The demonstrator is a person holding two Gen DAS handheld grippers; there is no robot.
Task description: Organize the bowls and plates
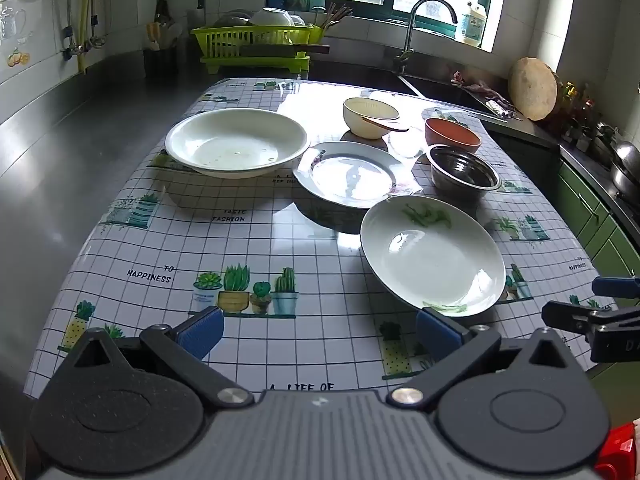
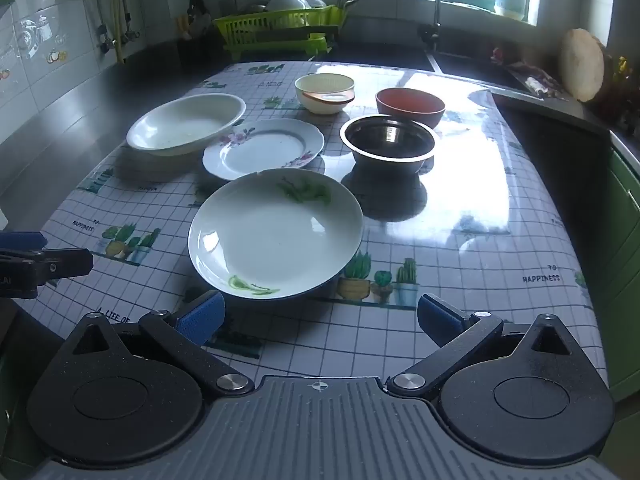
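On the grid-patterned tablecloth (image 1: 256, 248) lie a large white deep dish (image 1: 236, 142) (image 2: 186, 124), a flowered flat plate (image 1: 348, 174) (image 2: 262, 148) and a white plate with green leaf print (image 1: 432, 254) (image 2: 276, 238). Behind them stand a cream bowl (image 1: 370, 116) (image 2: 325, 92), a red-brown bowl (image 1: 452, 134) (image 2: 410, 106) and a steel bowl (image 1: 464, 170) (image 2: 387, 144). My left gripper (image 1: 318, 332) is open and empty, in front of the leaf plate. My right gripper (image 2: 320, 318) is open and empty, just before the leaf plate's near rim.
A green dish rack (image 1: 256, 46) with bowls stands at the back. A sink with a tap (image 1: 428, 32) is at the back right. A round cutting board (image 1: 532, 88) leans by the window. Green cabinets (image 1: 600, 224) line the right side.
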